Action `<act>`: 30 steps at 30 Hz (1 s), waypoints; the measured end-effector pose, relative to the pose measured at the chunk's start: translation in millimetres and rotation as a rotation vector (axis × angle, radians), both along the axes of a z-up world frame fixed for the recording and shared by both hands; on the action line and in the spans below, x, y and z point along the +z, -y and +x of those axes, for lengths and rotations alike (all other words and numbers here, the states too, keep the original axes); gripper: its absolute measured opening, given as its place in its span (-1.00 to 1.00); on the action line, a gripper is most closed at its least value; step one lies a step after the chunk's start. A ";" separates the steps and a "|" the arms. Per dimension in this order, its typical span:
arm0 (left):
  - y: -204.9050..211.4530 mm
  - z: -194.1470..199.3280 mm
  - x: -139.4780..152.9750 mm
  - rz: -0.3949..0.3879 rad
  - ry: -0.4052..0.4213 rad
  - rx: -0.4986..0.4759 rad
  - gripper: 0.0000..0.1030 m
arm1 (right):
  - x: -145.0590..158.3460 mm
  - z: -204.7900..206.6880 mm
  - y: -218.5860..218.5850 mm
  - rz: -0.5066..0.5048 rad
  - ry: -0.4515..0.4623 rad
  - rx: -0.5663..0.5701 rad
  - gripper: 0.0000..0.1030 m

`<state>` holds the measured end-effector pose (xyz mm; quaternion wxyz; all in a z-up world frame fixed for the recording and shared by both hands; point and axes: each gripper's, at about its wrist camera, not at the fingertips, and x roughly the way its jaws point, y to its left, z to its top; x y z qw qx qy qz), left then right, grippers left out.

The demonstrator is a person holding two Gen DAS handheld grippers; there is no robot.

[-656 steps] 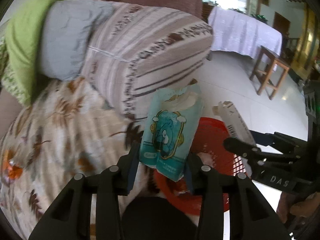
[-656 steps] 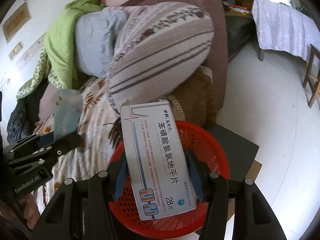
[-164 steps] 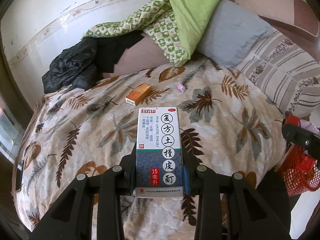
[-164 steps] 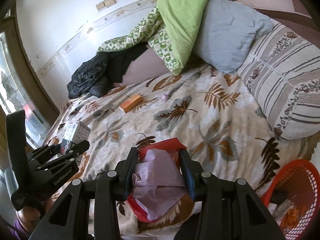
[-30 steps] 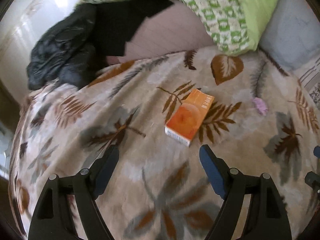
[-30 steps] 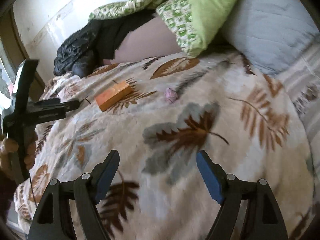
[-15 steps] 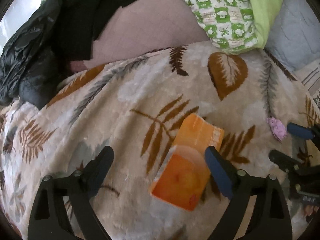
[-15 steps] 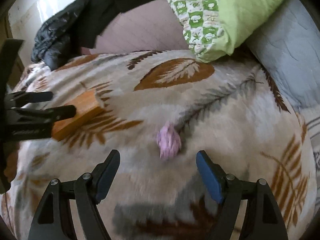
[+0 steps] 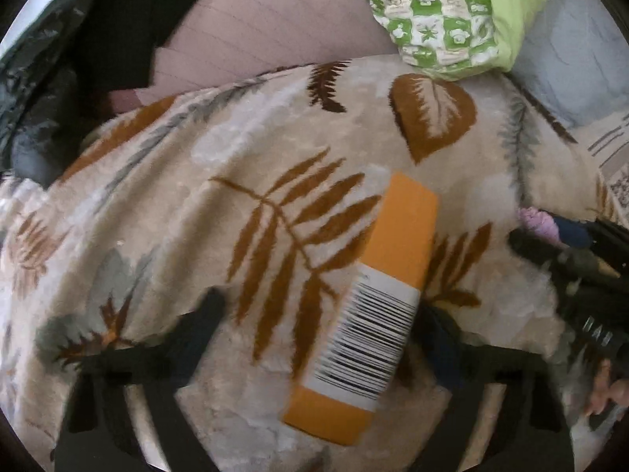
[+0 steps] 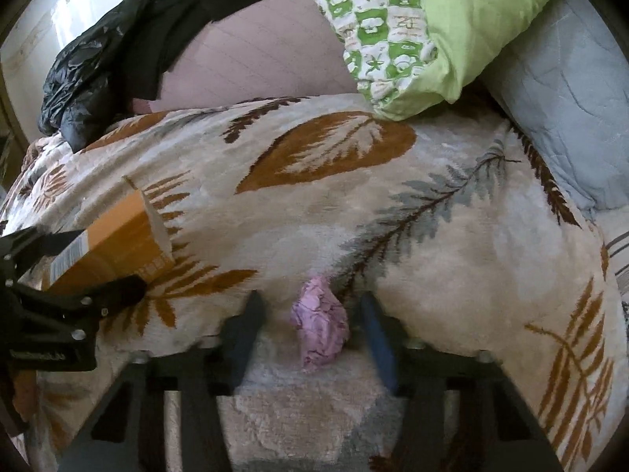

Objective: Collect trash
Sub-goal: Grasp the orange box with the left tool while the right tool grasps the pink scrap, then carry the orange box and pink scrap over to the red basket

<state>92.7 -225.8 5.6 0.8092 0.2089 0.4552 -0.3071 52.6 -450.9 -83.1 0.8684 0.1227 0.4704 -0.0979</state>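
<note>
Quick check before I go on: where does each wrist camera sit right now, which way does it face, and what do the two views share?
Left wrist: on the left gripper, looking steeply down at the blanket; its closing jaws straddle the orange box. The right gripper and some fingers show at right.
Right wrist: on the right gripper, looking steeply down; its closing jaws flank the pink wad. The left gripper shows at left.
Shared: box, wad, blanket, green quilt, black jacket.
</note>
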 end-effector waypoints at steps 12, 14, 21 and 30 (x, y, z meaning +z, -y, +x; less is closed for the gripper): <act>-43.9 -39.3 36.9 0.004 0.086 0.116 -0.55 | 20.5 -41.7 0.6 0.114 0.059 0.016 -0.50; -51.4 -54.4 43.1 0.006 0.108 0.122 -0.55 | 27.0 -52.7 -1.4 0.132 0.068 0.016 -0.50; -86.7 -105.5 61.3 -0.064 0.098 0.163 -0.55 | 42.0 -89.2 -10.8 0.234 0.079 0.005 -0.50; -131.1 -163.8 73.2 -0.088 0.123 0.267 -0.55 | 68.3 -152.9 -37.6 0.302 0.124 0.017 -0.50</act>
